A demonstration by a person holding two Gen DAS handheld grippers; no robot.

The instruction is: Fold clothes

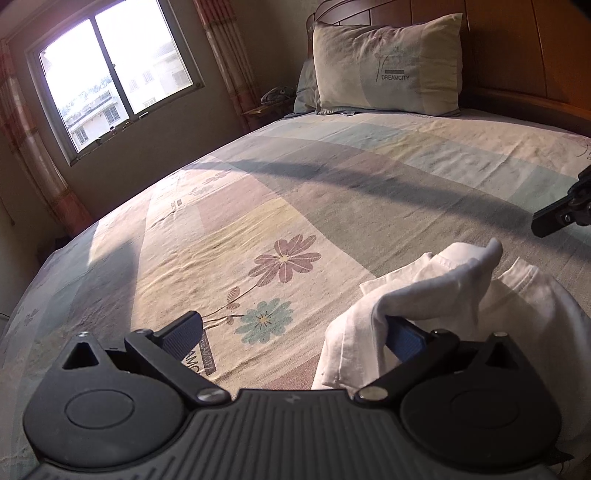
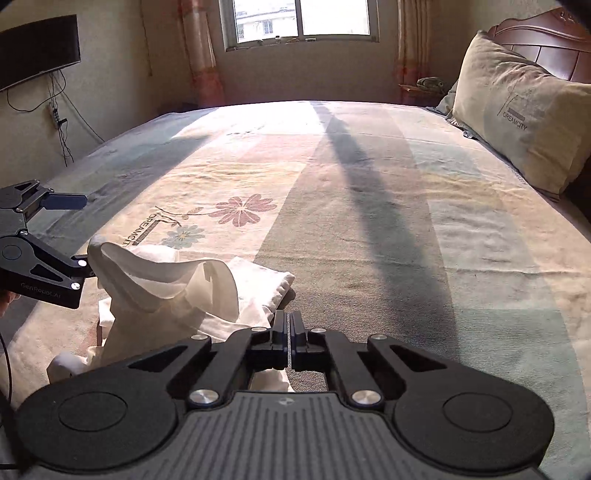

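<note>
A white garment [image 1: 436,291] lies crumpled on the flowered bedsheet [image 1: 280,206] near the bed's front edge. My left gripper [image 1: 295,332] stands wide open. One raised fold of the garment hangs over its right finger [image 1: 404,339], and the left finger is bare. In the right wrist view the same garment [image 2: 207,291] lies to the left, with the left gripper [image 2: 77,232] hooked into its raised fold. My right gripper [image 2: 287,325] is shut with nothing visibly between its pads, just beside the garment's edge. The left wrist view shows the right gripper [image 1: 554,219] apart from the cloth.
A cream pillow [image 1: 388,62] leans on the wooden headboard [image 1: 524,44] at the bed's far end. A window [image 2: 299,18] with curtains faces the bed. A dark screen [image 2: 37,48] and cables hang on the left wall. A nightstand [image 2: 421,88] stands by the pillow.
</note>
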